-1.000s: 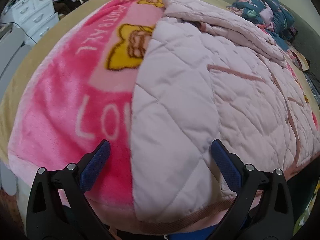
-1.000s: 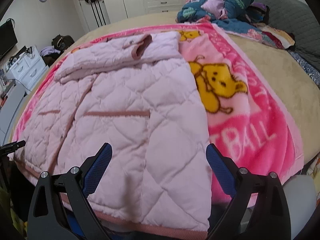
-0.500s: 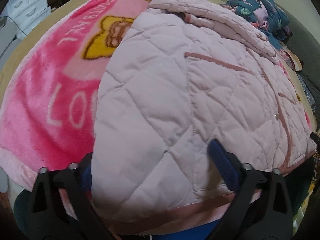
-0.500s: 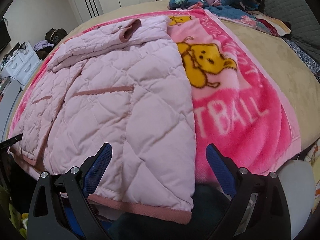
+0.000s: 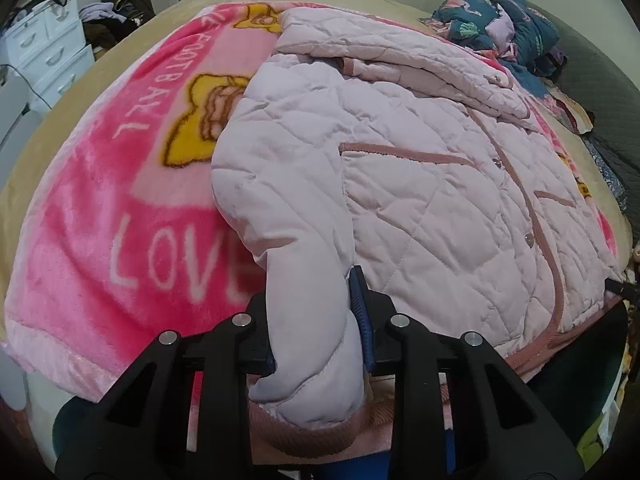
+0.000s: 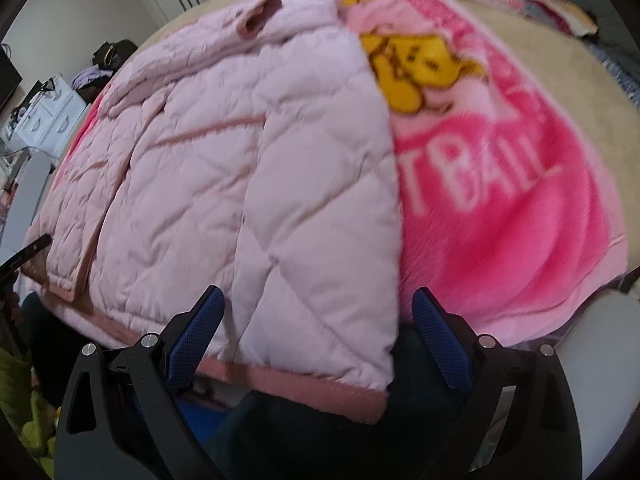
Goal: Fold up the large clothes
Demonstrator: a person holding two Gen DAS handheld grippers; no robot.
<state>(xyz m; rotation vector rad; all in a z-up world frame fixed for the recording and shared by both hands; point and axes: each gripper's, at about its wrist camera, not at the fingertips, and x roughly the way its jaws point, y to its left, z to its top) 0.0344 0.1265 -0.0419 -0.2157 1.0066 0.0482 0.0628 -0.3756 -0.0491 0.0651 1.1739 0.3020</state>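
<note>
Jacket: a pale pink quilted jacket point(image 5: 420, 184) lay front-up on a pink blanket point(image 5: 100, 208) spread over the bed point(image 5: 48, 128).
Long axis: it ran from the ribbed hem at the near bed edge away to the collar and folded sleeve at the far end, in both wrist views.
Hem: the darker pink ribbed band point(image 6: 280, 384) faced the person and hung slightly over the blanket's near edge.
Front: the snap placket and two slanted pocket trims faced up.
Left tool: the left tool point(image 5: 312, 328) was closing, and its blue pads pressed a bunched fold of the jacket's near left corner; the gathered fabric rose in a ridge from the jaws toward the jacket body.
Right tool: the right tool point(image 6: 316, 344) stood wide open over the jacket's near right corner, the corner lying between the pads point(image 6: 196, 332) without visible contact.
Blanket: it showed yellow cartoon figures and white lettering on either side of the jacket.
Surroundings: a heap of dark patterned clothes point(image 5: 508, 24) sat at the far right of the bed; white drawers point(image 5: 44, 52) stood beside the bed.
</note>
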